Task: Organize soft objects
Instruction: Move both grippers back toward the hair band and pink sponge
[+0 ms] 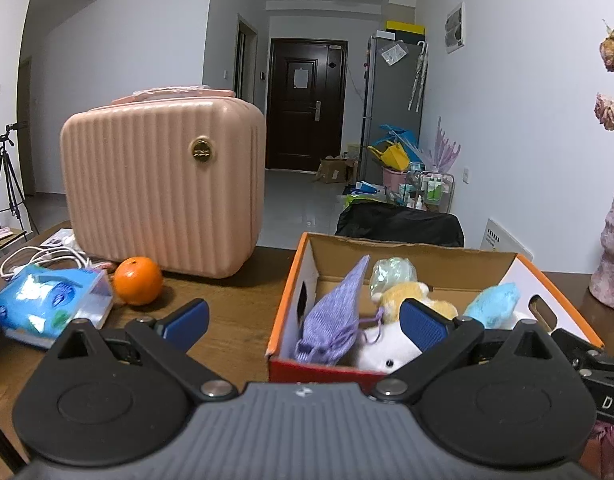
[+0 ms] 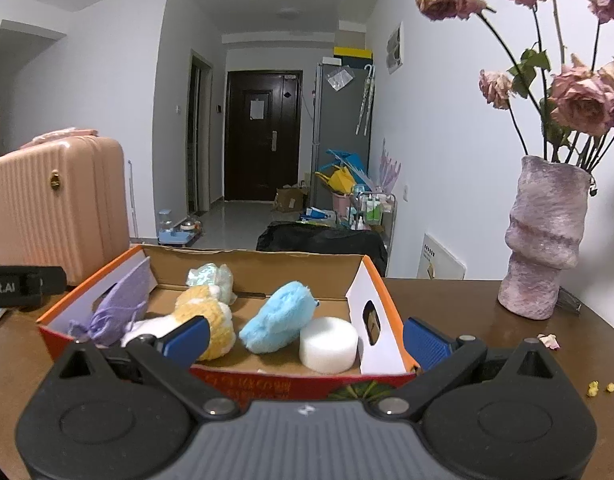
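Note:
An orange-edged cardboard box (image 1: pixel 291 280) (image 2: pixel 381 292) stands on the wooden table with soft things inside. In it lie a purple knit pouch (image 1: pixel 339 320) (image 2: pixel 119 308), a white plush (image 1: pixel 387 350), a yellow plush (image 2: pixel 211 316), a blue plush (image 2: pixel 279 318), a white foam cylinder (image 2: pixel 329 344) and a pale crinkled bag (image 2: pixel 209 276). My left gripper (image 1: pixel 305 322) is open and empty, straddling the box's left front corner. My right gripper (image 2: pixel 307 338) is open and empty, just in front of the box's near wall.
A pink ribbed case (image 1: pixel 163 188) stands at the table's back left, with an orange (image 1: pixel 138 280), a blue tissue pack (image 1: pixel 51 304) and white cables (image 1: pixel 43 258) beside it. A purple vase (image 2: pixel 543 236) of dried roses stands at the right. Petal scraps (image 2: pixel 549 340) lie nearby.

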